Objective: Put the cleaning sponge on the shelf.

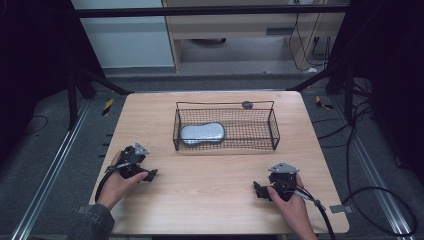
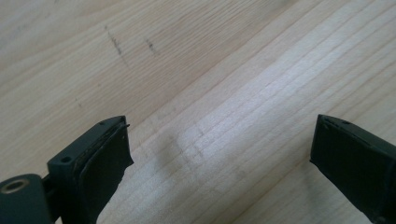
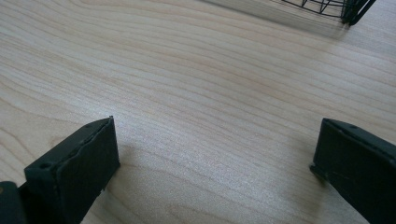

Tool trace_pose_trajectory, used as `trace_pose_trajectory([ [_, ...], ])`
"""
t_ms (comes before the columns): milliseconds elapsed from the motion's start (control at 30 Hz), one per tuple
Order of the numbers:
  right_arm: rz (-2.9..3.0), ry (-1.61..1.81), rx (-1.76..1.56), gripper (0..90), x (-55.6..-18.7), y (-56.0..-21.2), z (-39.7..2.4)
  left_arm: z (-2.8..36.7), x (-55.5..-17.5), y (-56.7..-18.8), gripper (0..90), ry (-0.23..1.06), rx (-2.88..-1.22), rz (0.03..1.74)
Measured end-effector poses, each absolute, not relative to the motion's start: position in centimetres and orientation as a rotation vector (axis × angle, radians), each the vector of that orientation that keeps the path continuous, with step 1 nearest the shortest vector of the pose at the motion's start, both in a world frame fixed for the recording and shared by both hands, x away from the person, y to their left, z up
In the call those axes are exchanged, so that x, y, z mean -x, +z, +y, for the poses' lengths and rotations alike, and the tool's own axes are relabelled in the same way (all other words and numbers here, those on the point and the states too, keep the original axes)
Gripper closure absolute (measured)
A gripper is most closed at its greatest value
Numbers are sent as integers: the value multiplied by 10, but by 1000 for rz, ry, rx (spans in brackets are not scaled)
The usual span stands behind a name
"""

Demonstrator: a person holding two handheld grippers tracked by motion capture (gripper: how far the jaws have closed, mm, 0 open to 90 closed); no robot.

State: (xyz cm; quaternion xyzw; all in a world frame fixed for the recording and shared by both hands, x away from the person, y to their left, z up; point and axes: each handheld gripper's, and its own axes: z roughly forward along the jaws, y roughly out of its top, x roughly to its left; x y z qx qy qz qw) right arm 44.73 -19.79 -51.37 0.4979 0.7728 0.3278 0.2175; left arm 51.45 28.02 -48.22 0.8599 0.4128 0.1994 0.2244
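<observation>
Nearest me, my two hands rest on the front part of the counter (image 1: pixel 220 175), a pale wood top with fine straight grain and rounded corners. My left tongs (image 1: pixel 150 175) lie at the left, tips toward the middle, and through their own camera (image 2: pixel 219 149) I see the jaws spread wide with bare wood between them, marked by a couple of faint dark scuffs. My right tongs (image 1: pixel 256 190) lie at the right, also pointing inward; their camera (image 3: pixel 215 154) shows the jaws likewise spread, pinching nothing, with a corner of the basket (image 3: pixel 345 9) at the top edge. A black cable trails from each tool off the front edge. Further out, past the middle of the counter and well apart from both tongs, stands the black wire basket (image 1: pixel 275 127), long side toward me. Inside it, at its left end, lies a grey pouch (image 1: pixel 202 133), flat on the mesh floor. A small dark round thing (image 1: pixel 247 104) sits by the basket's far rim. Beyond the counter I see grey floor, metal rails either side, loose cables at the right, and a light wooden cabinet (image 1: pixel 240 25) at the back.
</observation>
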Motion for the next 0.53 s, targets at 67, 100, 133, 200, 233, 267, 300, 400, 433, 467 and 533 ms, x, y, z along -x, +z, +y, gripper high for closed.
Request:
trace_pose_trajectory([
  [67, 2140, 908, -1378, 4, -447, -514, -198, 284, -515, -488, 40, 541, -2349, 1168],
  [100, 2140, 908, -1379, 4, -447, -514, -198, 285, -515, -490, 27, 533, -2323, 1181],
  [133, 2140, 908, -1378, 4, -447, -514, -198, 289, -515, -494, 23, 499, -2266, 1209],
  [200, 2140, 908, -1379, 4, -447, -514, -198, 293, -516, -496, 17, 486, -2228, 1233],
  [233, 2140, 908, -1379, 4, -447, -514, -198, 295, -516, -498, 8, 484, -2211, 1238],
  [267, 2140, 908, -1379, 4, -447, -514, -198, 298, -516, -501, 0, 479, -2168, 1247],
  [300, 2140, 909, -1378, 4, -447, -514, -198, 301, -515, -504, 0, 504, -2133, 1242],
  [400, 2140, 908, -1381, 4, -447, -514, -198, 303, -513, -508, 0, 539, -2076, 1237],
  [433, 2140, 908, -1381, 4, -447, -514, -198, 303, -513, -508, 0, 540, -2076, 1238],
  [467, 2139, 911, -1389, 4, -447, -513, -198, 303, -512, -508, 0, 540, -2076, 1237],
  [533, 2139, 912, -1389, 4, -447, -513, -198, 303, -512, -508, 0, 540, -2076, 1238],
])
